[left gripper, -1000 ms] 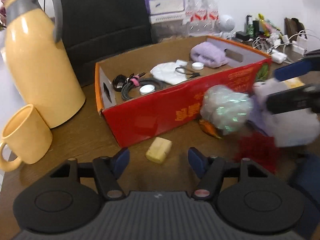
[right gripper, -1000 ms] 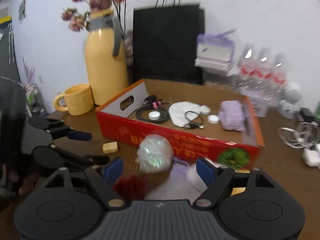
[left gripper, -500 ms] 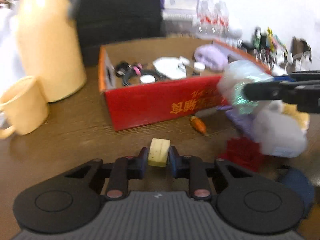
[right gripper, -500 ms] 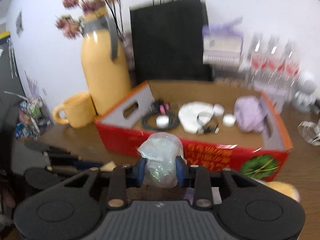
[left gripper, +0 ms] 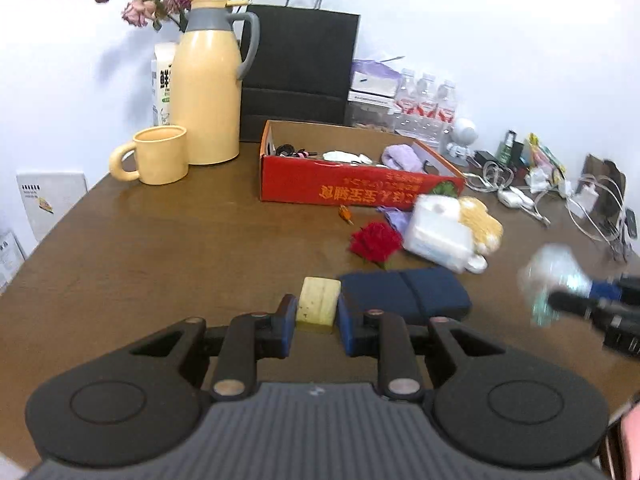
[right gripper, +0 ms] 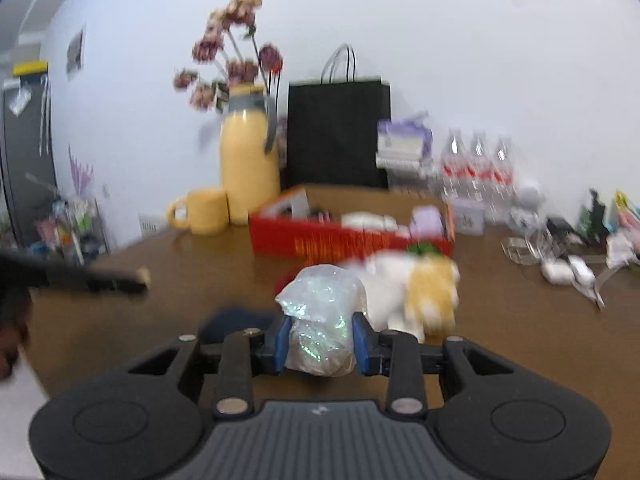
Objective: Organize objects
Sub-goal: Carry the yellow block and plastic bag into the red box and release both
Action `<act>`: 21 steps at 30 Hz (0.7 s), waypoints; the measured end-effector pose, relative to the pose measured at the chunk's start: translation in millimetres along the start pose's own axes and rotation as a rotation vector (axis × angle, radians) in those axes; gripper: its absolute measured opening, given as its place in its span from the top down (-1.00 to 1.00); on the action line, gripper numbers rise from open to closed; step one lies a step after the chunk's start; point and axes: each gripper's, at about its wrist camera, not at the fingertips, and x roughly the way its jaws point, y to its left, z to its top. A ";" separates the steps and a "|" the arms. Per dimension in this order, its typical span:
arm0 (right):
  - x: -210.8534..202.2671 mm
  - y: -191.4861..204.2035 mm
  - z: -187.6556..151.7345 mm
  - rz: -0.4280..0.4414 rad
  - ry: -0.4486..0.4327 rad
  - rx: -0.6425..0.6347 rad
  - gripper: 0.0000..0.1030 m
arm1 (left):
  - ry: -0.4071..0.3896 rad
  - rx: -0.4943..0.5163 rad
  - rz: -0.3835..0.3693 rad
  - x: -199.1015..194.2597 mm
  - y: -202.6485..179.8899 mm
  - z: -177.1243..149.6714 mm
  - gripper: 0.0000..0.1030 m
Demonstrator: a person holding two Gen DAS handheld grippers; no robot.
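My left gripper (left gripper: 317, 322) is shut on a pale yellow block (left gripper: 318, 305) and holds it above the brown table (left gripper: 160, 248). My right gripper (right gripper: 320, 340) is shut on a crinkly iridescent plastic bag (right gripper: 320, 320); it also shows at the right of the left wrist view (left gripper: 556, 284). The red cardboard box (left gripper: 352, 190) stands farther back with cables, white items and a purple cloth inside. A red flower (left gripper: 376, 242), a white packet (left gripper: 438, 234), a yellow fluffy thing (left gripper: 482, 224) and a dark blue pouch (left gripper: 404, 292) lie in front of the box.
A yellow thermos jug (left gripper: 208, 84) and a yellow mug (left gripper: 158, 154) stand at the back left. A black paper bag (left gripper: 300, 72) and water bottles (left gripper: 426, 100) stand behind the box. Cables and small items (left gripper: 540, 184) crowd the right side.
Both grippers closed on their objects, the left on the yellow block and the right on the plastic bag, then lifted and pulled back away from the red box.
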 end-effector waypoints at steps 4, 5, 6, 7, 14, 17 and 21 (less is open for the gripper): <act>-30.3 3.6 -26.4 -0.018 0.034 0.021 0.40 | -0.015 0.032 0.015 -23.8 -12.1 -11.0 0.55; -40.5 2.8 -30.9 -0.020 0.022 0.034 0.40 | -0.018 0.032 0.014 -28.3 -14.1 -13.2 0.54; -48.5 2.4 -34.6 -0.024 0.012 0.045 0.40 | -0.023 0.033 0.010 -30.7 -15.8 -14.5 0.55; -55.7 1.4 -37.5 -0.026 0.007 0.055 0.40 | -0.027 0.032 0.005 -33.2 -17.5 -15.7 0.54; -81.3 -1.0 -49.2 -0.036 -0.006 0.069 0.40 | -0.033 0.053 -0.013 -35.3 -25.7 -18.3 0.55; -78.9 -3.5 -48.6 -0.042 0.002 0.078 0.40 | -0.019 0.048 -0.019 -27.0 -24.0 -20.7 0.54; -68.3 -10.2 -44.0 -0.033 0.007 0.055 0.40 | 0.025 0.031 0.001 -4.7 -17.2 -18.9 0.54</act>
